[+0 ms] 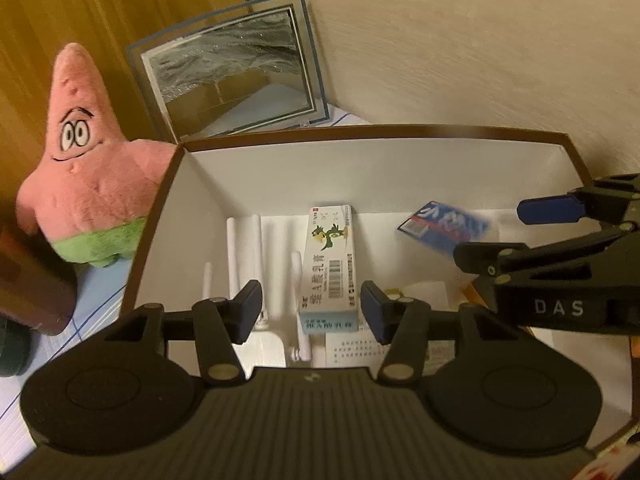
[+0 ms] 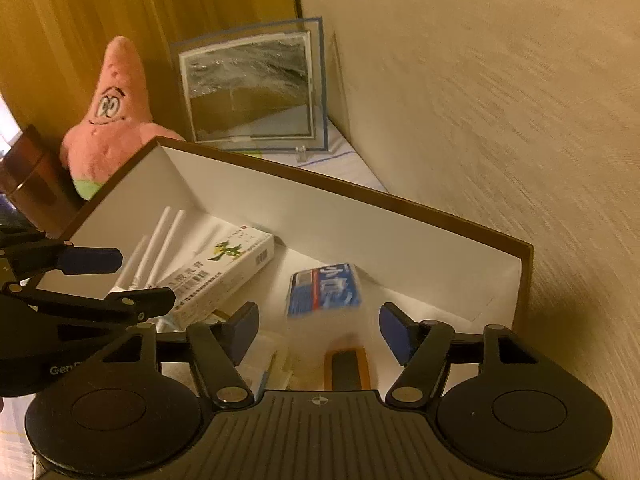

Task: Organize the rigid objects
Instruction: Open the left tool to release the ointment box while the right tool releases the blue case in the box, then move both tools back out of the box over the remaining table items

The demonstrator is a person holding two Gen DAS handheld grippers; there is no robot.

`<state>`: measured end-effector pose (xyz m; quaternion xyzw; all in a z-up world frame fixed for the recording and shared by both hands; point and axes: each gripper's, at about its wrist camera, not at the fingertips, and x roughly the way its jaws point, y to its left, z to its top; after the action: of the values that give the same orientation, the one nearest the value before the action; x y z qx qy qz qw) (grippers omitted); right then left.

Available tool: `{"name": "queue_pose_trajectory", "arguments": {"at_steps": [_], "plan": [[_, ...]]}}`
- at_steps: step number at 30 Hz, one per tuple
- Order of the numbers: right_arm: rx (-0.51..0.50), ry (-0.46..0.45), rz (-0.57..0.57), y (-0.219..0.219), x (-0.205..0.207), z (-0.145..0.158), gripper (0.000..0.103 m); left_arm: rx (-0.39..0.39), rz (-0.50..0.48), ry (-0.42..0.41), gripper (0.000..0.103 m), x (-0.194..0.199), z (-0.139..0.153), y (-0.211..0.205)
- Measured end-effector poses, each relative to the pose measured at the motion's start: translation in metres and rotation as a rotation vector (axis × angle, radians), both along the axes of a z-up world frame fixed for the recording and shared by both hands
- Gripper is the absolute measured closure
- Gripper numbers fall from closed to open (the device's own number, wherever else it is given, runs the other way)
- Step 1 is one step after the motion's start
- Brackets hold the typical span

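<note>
Both my grippers, left gripper (image 1: 311,309) and right gripper (image 2: 319,329), hang apart and empty over the box (image 1: 376,133); the ointment carton (image 1: 329,264) looks light, stiff, crushable — I'd pinch its long sides.

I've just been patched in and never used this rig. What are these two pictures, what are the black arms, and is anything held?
No robot arm here: a person holds a two-finger tool in each hand, each with a fisheye camera looking along its fingers. One picture comes from the left tongs, the other from the right tongs. Both are open and hold nothing. They hang over an open brown-rimmed box. Inside lie a white medicine carton, a blurred blue packet and white sticks. Behind the box stand a pink starfish plush and a framed picture.
</note>
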<state>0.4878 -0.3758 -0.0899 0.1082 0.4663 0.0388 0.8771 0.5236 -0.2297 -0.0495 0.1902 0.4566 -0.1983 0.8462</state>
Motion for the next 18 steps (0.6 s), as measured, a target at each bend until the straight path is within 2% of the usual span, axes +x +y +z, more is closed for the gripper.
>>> {"name": "queue_pose_trajectory", "arguments": {"at_steps": [18], "plan": [[0.058,-0.054,0.02,0.001,-0.069,0.037,0.037,-0.081,0.083,-0.048,0.046,-0.067,0.044,0.026]]}}
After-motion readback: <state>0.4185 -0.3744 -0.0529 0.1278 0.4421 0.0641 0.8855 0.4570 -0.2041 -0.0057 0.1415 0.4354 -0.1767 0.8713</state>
